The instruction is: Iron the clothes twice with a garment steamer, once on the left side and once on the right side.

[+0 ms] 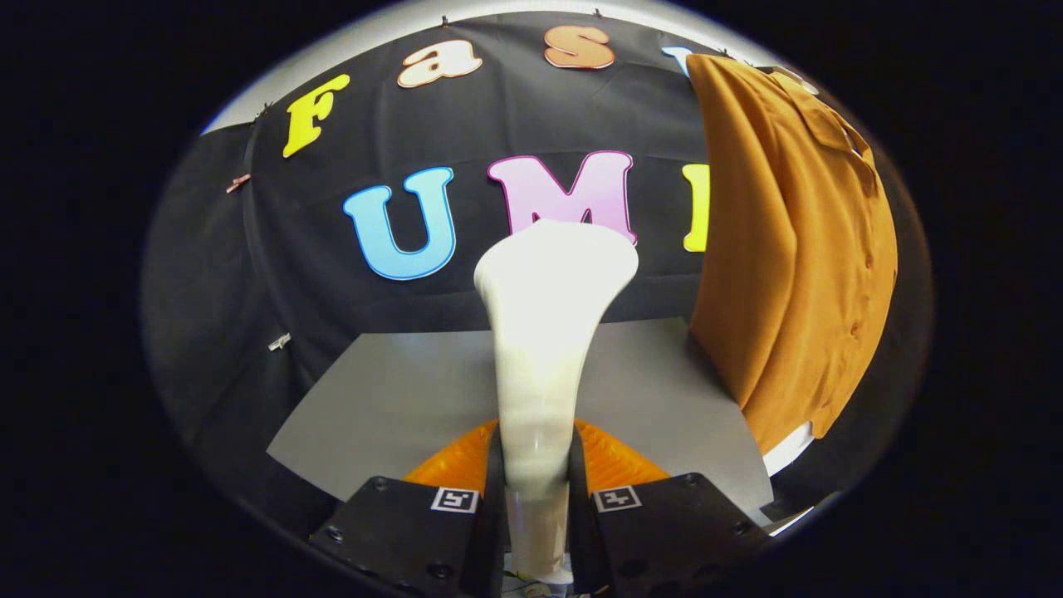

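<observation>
Both fingers of the gripper (536,473) press on the handle of the white garment steamer (544,332), which rises straight ahead between them, its wide head upward. Beyond the fingers to the right hangs the orange shirt (797,249), apart from the steamer, above a grey table (390,399).

I am working in a staged recording booth, not a home: black cloth wall (274,274) clipped up behind, bare grey table (399,399), an orange shirt (789,249) hung beside it.
</observation>
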`<state>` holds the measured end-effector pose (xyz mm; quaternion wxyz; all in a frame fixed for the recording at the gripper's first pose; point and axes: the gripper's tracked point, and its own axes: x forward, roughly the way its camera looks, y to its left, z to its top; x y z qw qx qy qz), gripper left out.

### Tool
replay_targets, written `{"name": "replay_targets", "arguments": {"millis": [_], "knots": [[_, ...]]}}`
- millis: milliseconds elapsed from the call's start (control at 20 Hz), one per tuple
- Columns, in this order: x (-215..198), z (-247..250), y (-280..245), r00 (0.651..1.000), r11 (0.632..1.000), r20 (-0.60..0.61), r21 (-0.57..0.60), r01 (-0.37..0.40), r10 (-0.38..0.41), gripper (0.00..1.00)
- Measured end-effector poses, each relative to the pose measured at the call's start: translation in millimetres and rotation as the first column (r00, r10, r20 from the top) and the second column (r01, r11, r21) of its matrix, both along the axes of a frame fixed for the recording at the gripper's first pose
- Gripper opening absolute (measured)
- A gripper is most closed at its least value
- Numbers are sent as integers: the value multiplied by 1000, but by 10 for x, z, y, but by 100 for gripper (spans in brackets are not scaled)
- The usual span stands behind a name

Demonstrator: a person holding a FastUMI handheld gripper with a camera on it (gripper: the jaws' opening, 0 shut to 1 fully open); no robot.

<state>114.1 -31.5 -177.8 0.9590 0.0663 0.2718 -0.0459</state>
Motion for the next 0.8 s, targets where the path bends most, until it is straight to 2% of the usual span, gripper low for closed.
{"name": "replay_targets", "arguments": {"millis": [200,400,550,800], "knots": [[-387,188,29,999,1000,45,-2,27,-27,35],[-811,535,-44,987,996,140,-31,78,-73,35],[-1129,737,-276,971,986,201,-73,149,-132,35],[-1362,948,-902,939,961,251,-90,263,-233,35]]}}
